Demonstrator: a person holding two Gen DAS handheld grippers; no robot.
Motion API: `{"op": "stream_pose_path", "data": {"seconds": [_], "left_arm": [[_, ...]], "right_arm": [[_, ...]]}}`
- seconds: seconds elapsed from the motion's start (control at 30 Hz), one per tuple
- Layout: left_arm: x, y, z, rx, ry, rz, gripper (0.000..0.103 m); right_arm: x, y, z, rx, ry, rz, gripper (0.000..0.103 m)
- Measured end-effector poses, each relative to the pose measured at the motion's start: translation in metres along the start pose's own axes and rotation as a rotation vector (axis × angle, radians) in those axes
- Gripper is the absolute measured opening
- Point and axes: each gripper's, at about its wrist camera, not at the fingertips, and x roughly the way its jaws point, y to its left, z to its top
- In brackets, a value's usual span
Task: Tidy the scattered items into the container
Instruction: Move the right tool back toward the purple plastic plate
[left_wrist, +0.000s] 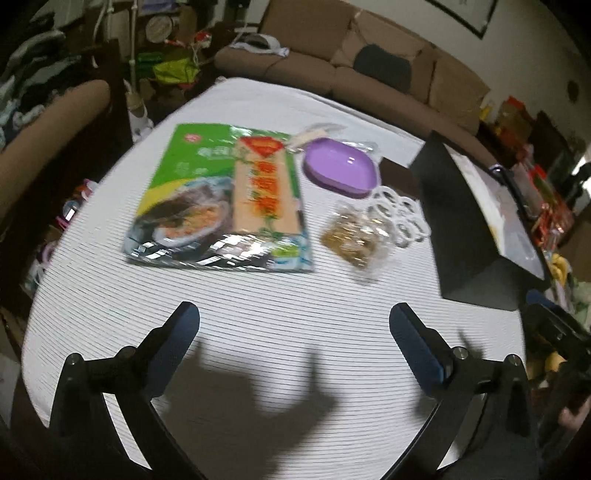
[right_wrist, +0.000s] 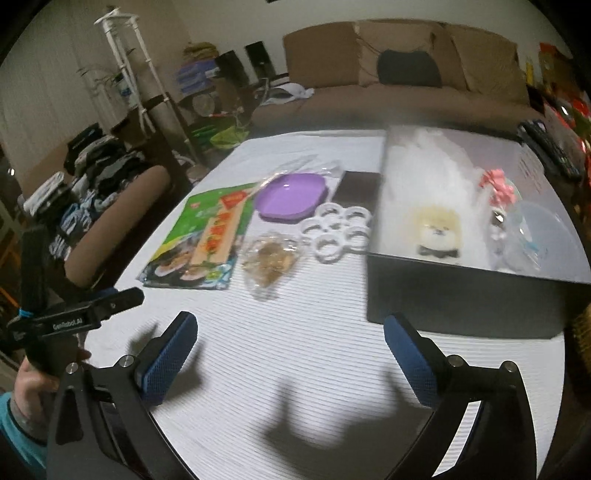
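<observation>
- The left tool (left_wrist: 294, 338) is released, its blue pads spread wide over bare striped bench (left_wrist: 258, 295) with nothing between them.
- The right tool (right_wrist: 290, 349) is equally spread and empty, just short of the black box (right_wrist: 461, 295), probably so either can take the next item.
- The green food packet (left_wrist: 221, 199) lies flat, long axis running away from the left tool.
- Beyond it, the purple dish (left_wrist: 340, 168), clear snack bag (left_wrist: 354, 236) and white ring cluster (left_wrist: 399, 218) sit beside the box.
- A fluffy toy (right_wrist: 437, 229) already lies inside.
</observation>
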Motion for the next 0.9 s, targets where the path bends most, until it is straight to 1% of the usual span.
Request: {"op": "stream_pose_path", "data": {"seconds": [0.07, 0.17, 0.23, 0.33, 0.4, 0.47, 0.57, 0.67, 0.73, 0.9], "left_arm": [[-0.001, 0.005, -0.001, 0.024, -0.022, 0.022, 0.103], [0.002, 0.012, 0.003, 0.026, -0.042, 0.028, 0.103], [0.004, 0.02, 0.007, 0.007, -0.059, 0.028, 0.103], [0.008, 0.034, 0.016, -0.03, -0.107, 0.026, 0.103], [0.014, 0.042, 0.023, -0.054, -0.113, 0.025, 0.103], [0.021, 0.049, 0.03, -0.083, -0.112, -0.004, 0.103], [0.032, 0.052, 0.043, -0.117, -0.095, -0.051, 0.103], [0.04, 0.043, 0.06, -0.079, -0.099, -0.047, 0.103], [0.042, 0.04, 0.069, -0.075, -0.108, -0.047, 0.103], [0.05, 0.051, 0.086, -0.152, -0.105, -0.058, 0.103]], "right_arm": [[0.004, 0.017, 0.0, -0.043, -0.02, -0.011, 0.103], [0.014, 0.039, 0.001, -0.081, -0.048, -0.007, 0.103], [0.024, 0.047, 0.003, -0.075, -0.054, 0.01, 0.103], [0.043, 0.056, 0.004, -0.066, -0.046, 0.015, 0.103], [0.055, 0.061, 0.007, -0.065, -0.045, 0.017, 0.103], [0.065, 0.064, 0.012, -0.07, -0.042, 0.008, 0.103], [0.087, 0.064, 0.029, -0.087, -0.028, -0.017, 0.103], [0.104, 0.055, 0.047, -0.075, -0.032, -0.027, 0.103], [0.12, 0.049, 0.065, -0.06, -0.031, -0.031, 0.103], [0.177, 0.036, 0.102, -0.049, 0.025, -0.064, 0.103]]}}
